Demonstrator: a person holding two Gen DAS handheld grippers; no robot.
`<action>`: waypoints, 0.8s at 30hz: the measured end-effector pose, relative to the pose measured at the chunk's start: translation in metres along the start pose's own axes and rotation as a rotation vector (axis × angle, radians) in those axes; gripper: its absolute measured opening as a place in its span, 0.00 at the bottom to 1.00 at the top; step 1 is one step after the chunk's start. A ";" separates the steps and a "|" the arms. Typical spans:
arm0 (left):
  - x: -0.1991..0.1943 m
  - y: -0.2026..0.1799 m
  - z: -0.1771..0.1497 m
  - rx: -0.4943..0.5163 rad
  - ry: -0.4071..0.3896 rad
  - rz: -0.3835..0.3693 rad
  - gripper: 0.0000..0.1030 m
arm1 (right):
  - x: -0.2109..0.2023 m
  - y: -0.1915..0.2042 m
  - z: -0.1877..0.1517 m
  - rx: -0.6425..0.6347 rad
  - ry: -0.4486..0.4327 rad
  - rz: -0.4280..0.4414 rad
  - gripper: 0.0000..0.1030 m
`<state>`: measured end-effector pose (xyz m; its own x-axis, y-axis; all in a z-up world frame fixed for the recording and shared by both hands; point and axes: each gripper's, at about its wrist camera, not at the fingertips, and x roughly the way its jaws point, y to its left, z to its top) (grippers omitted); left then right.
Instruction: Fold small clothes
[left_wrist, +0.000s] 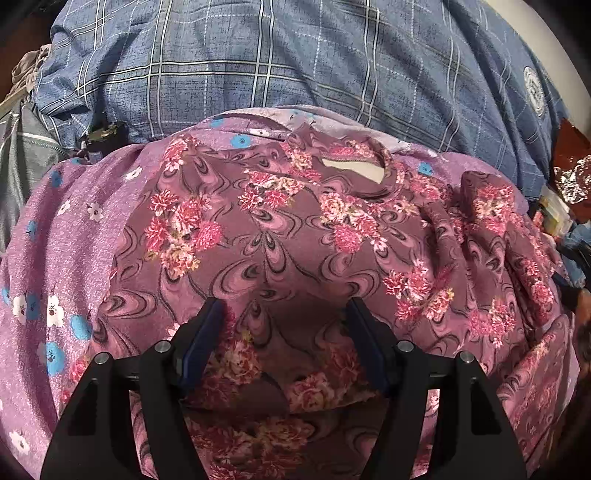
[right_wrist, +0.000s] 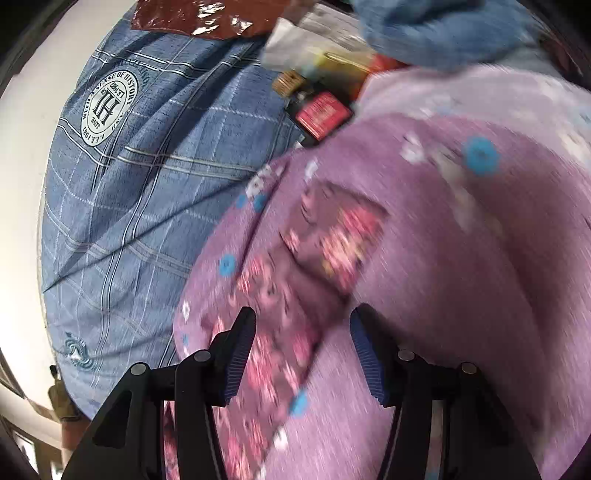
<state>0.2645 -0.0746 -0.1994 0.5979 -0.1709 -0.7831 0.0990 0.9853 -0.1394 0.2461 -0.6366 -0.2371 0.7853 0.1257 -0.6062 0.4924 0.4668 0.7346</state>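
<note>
A small maroon garment (left_wrist: 295, 236) with pink flower print lies spread on a lilac floral cloth (left_wrist: 66, 266), neck opening at the far side. My left gripper (left_wrist: 284, 306) is open, its fingers just above the garment's near part, holding nothing. In the blurred right wrist view, a strip of the same maroon garment (right_wrist: 332, 243) lies on the lilac cloth (right_wrist: 461, 258). My right gripper (right_wrist: 303, 317) is open over that strip, which runs between its fingers.
A blue plaid blanket (left_wrist: 295, 55) with a round white logo (right_wrist: 110, 107) lies beyond the lilac cloth. Grey clothing (left_wrist: 22, 158) sits at the left. A red box (right_wrist: 321, 114), packets and a blue towel (right_wrist: 436, 29) sit at the far right.
</note>
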 end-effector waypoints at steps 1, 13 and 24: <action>-0.003 0.003 -0.001 -0.006 -0.008 -0.015 0.66 | 0.005 0.002 0.004 -0.004 -0.008 -0.007 0.53; -0.040 0.052 0.029 -0.202 -0.181 -0.001 0.66 | -0.054 0.074 -0.005 -0.125 -0.238 0.097 0.11; -0.068 0.153 0.035 -0.435 -0.228 0.232 0.66 | -0.144 0.277 -0.173 -0.546 -0.226 0.498 0.11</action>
<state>0.2668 0.0878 -0.1458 0.7272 0.1046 -0.6784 -0.3659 0.8952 -0.2543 0.2044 -0.3738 0.0004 0.9522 0.2795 -0.1234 -0.1480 0.7753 0.6140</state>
